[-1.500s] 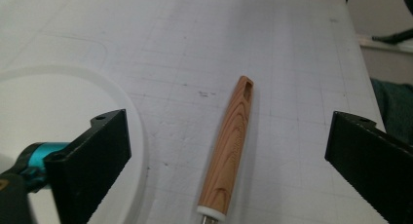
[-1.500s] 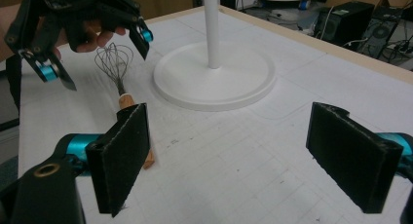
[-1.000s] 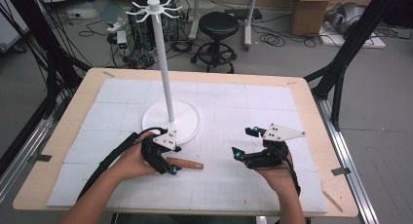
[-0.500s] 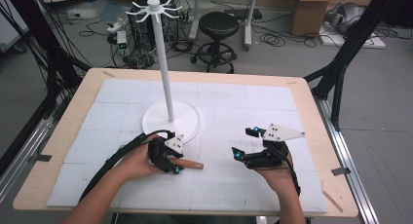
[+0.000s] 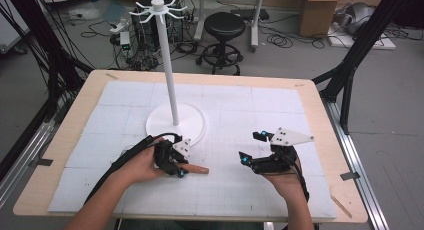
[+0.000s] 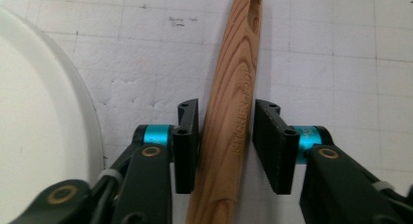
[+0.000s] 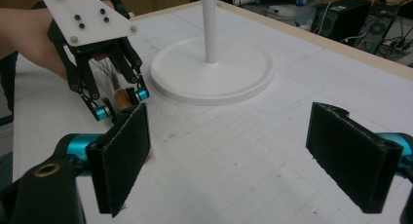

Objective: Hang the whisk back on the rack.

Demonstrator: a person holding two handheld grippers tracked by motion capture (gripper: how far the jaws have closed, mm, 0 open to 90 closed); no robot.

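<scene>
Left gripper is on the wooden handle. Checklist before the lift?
1. Wooden handle between the left gripper pads: ok. The jaws have just been closing and the pads meet both sides.
2. Handle flat on the mat: ok.
3. Hanging hole at the free end clear: ok.
4. Right gripper open and apart from the handle: ok.
5. Stand base clear of the lift path: ok, but close beside the left gripper.
6. Other end of the utensil, under the hand: cannot tell.
</scene>
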